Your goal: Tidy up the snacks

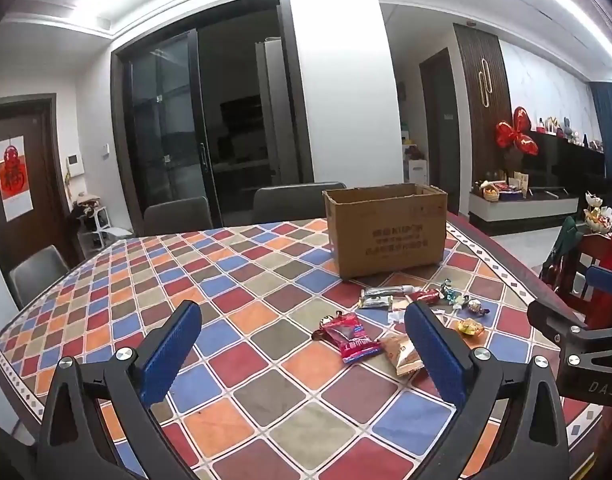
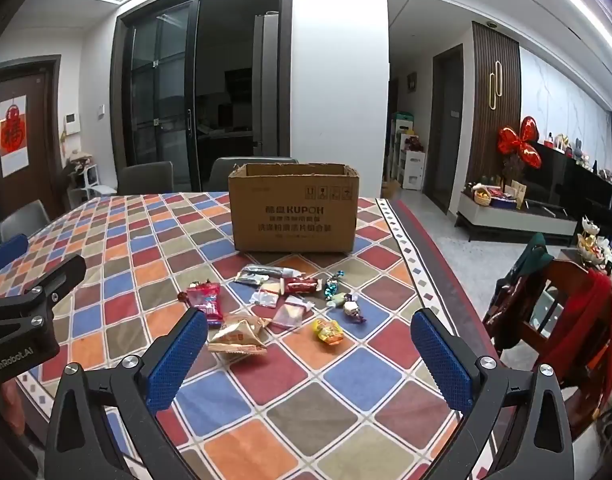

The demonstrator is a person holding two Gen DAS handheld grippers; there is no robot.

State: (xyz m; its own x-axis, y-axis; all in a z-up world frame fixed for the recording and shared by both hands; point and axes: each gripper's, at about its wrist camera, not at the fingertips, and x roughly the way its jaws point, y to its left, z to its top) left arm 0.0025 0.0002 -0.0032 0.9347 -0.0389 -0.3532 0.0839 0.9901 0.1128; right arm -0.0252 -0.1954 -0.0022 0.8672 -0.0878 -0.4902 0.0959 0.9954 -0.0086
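An open cardboard box stands on the chequered table. Several snacks lie in front of it: a red packet, a tan packet, a silver packet, a yellow candy and small wrapped candies. My left gripper is open and empty, hovering just short of the snacks. My right gripper is open and empty, above the table near the tan packet and yellow candy.
Grey chairs stand at the table's far and left sides. A wooden chair with red cloth is to the right of the table. The other gripper's body shows at the right edge of the left view and the left edge of the right view.
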